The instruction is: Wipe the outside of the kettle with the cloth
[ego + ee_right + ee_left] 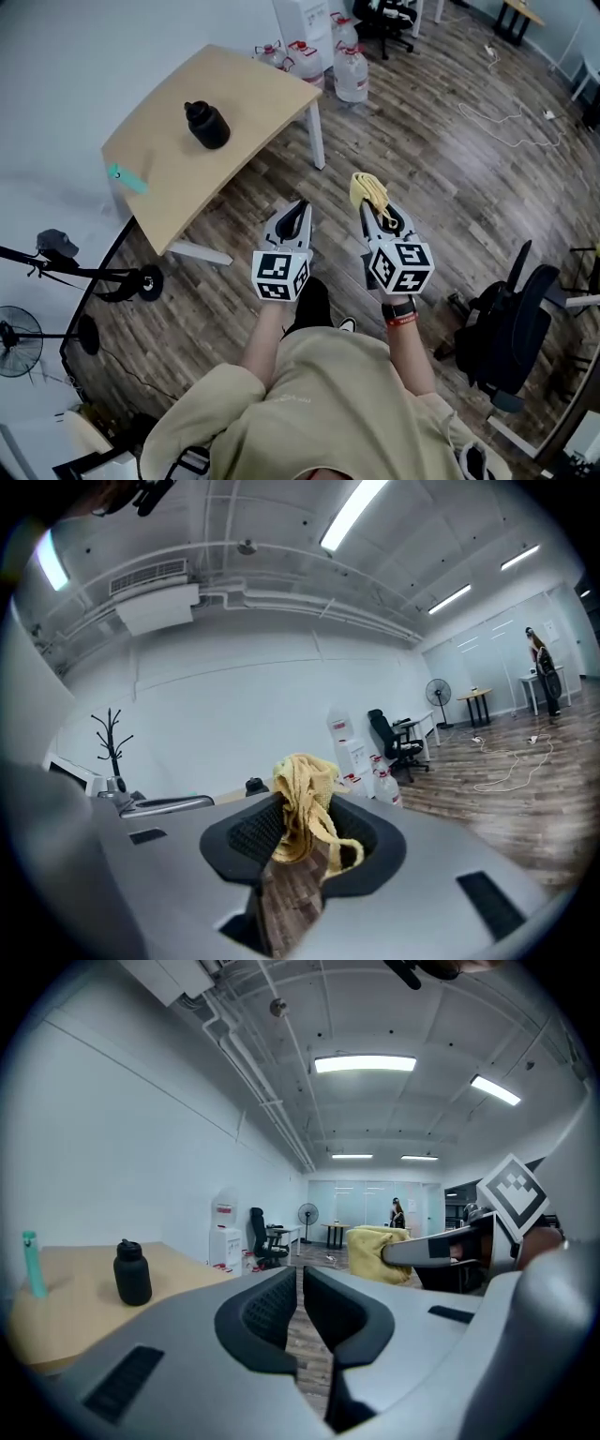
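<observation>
A dark wood-plank floor (441, 159) fills most of the head view. A pale wooden desk with a curved edge and white legs (239, 98) stands up and to the left. A person in a beige top stands a few steps short of the desk, holding both tools out over the floor, well apart from it. Large clear water bottles (352, 75) stand on the floor just beyond the desk's far corner.

The left tongs (299, 208) point toward the desk's near corner. Their dark ribbed pads are nearly together, with only a thin slit between them and nothing in it. The right tongs (375, 208), just beside the left and farther from the desk, are closed on a bunched yellow woven cloth (302, 803). It stands up past the tips, and a loop of it hangs between the pads.

The squat black kettle with a knob lid (207, 125) stands upright near the middle of the desk, touching neither tool. A small teal object (127, 178) lies at the desk's left edge.
</observation>
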